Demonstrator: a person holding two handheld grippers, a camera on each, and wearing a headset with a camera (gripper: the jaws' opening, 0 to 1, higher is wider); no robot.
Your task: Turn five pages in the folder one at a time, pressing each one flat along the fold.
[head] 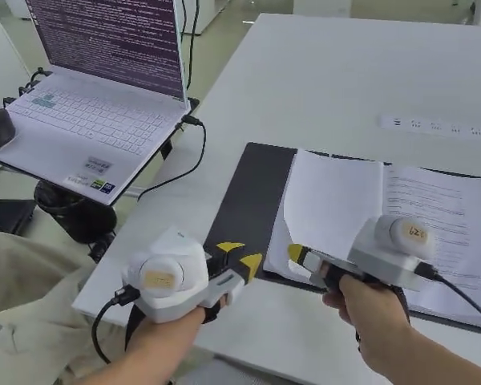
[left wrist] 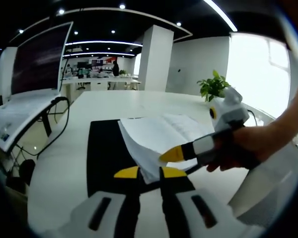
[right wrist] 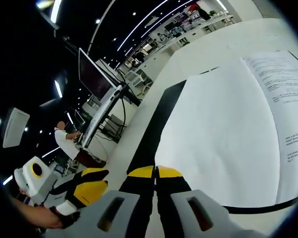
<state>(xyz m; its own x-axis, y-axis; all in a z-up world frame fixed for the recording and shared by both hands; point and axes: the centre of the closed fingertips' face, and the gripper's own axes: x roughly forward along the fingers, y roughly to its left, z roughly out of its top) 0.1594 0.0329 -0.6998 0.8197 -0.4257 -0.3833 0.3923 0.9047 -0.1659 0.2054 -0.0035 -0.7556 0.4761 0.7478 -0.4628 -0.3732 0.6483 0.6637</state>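
r claw [head: 297, 253] pinched on page [head: 337, 200] corner in open folder [head: 252, 192]; l claw [head: 240, 255] narrowly apart nr folder.

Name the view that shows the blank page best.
Head view: nearly the whole blank page shows, between black cover and printed sheet. Left gripper view sees it foreshortened; right gripper view shows it close and distorted.

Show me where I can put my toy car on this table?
The white table is bare beyond the open black folder, between the white laptop and the white power strip. Left tongs and right tongs crowd the near edge.
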